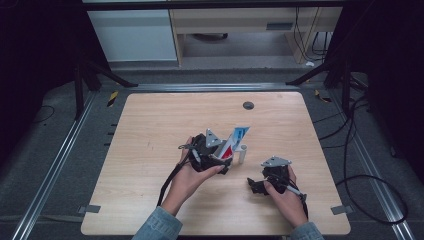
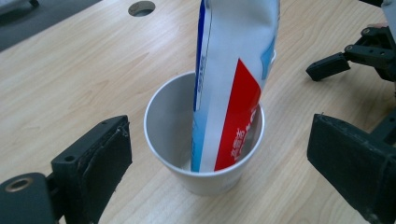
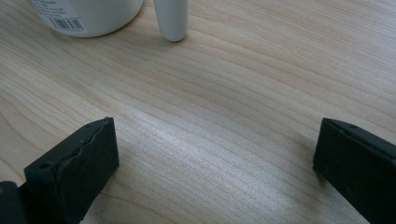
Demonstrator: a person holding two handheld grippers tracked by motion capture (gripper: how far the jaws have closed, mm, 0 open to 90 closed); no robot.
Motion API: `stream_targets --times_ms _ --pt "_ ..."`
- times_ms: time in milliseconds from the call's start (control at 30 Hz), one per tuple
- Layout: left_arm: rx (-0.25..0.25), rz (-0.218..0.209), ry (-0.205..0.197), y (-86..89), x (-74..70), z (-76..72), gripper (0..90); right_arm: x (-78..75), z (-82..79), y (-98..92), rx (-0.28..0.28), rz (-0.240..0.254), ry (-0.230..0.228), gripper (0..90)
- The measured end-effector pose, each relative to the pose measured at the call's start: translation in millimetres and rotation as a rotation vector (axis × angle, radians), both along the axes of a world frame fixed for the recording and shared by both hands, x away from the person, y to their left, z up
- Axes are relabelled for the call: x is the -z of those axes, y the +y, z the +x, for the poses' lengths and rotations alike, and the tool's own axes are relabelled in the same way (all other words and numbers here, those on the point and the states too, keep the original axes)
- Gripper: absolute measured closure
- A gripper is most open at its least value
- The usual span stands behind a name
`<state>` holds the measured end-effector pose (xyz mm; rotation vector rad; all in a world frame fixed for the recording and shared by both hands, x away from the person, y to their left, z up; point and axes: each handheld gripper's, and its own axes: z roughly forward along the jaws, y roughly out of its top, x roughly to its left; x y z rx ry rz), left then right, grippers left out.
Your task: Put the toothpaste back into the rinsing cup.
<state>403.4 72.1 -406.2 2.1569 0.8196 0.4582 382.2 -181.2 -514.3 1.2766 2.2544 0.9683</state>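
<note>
A white cup (image 2: 166, 122) stands on the wooden table (image 1: 160, 130) with a white, blue and red tube (image 2: 236, 65) upright in it, leaning on the rim. My left gripper (image 2: 219, 137) is open, its jaws apart on either side of the cup and not touching it. In the high view the tube (image 1: 236, 138) sticks up just right of the left gripper (image 1: 225, 160). My right gripper (image 1: 257, 181) rests low on the table to the right, open, with bare wood between its jaws (image 3: 215, 140). The cup's base (image 3: 88, 16) lies ahead of it.
A slim white piece (image 3: 173, 18) stands on the table right beside the cup, also visible in the high view (image 1: 243, 153). A round cable hole (image 1: 248, 105) sits near the table's far edge. Cables trail from both grippers toward the near edge.
</note>
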Motion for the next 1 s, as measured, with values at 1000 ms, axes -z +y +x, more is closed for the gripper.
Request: stream_targets --times_ms 1000 --pt "-0.188 -0.006 0.005 101.9 9.8 2.3 6.7 0.0 0.0 0.1 0.0 0.0 0.0 0.4"
